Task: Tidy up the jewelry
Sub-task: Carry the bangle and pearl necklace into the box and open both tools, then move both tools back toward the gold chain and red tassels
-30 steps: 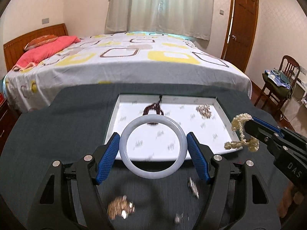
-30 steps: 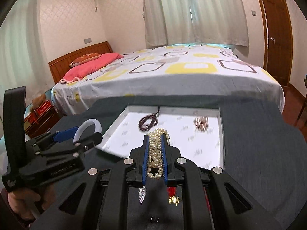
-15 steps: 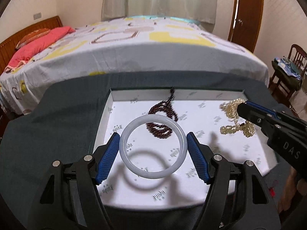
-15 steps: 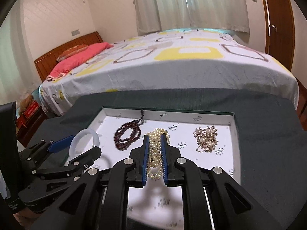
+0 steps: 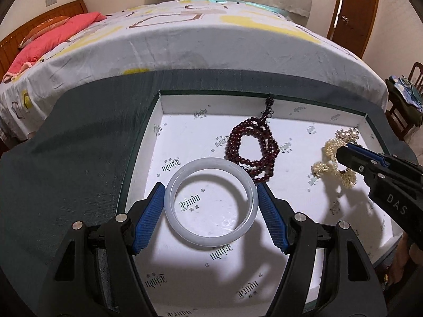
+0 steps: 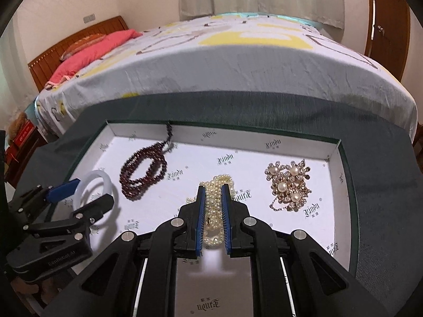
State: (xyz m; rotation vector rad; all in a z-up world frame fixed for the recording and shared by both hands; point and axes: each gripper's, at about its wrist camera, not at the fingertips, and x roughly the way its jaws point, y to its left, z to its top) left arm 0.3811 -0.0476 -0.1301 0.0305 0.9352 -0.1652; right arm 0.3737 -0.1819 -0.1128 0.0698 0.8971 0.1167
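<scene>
My left gripper (image 5: pixel 211 198) is shut on a pale white bangle (image 5: pixel 185 231), held low over the left part of the white-lined tray (image 5: pixel 182 129). My right gripper (image 6: pixel 213 198) is shut on a cream pearl necklace (image 6: pixel 215 212), low over the tray's middle; the necklace also shows in the left wrist view (image 5: pixel 331 167). A dark red bead bracelet (image 5: pixel 251 149) lies in the tray, its tassel over the far wall. A gold and pearl brooch cluster (image 6: pixel 288 186) lies at the tray's right.
The tray rests on a dark green cloth-covered table (image 5: pixel 79 145). A bed (image 6: pixel 238 52) with a patterned cover stands just behind the table. A wooden chair (image 5: pixel 407 97) with clothes stands to the right, near a wooden door (image 5: pixel 354 8).
Both grippers have moved forward and down over the tray with their jewelry. The loose pieces on the cloth in front of the tray have dropped out of view.
</scene>
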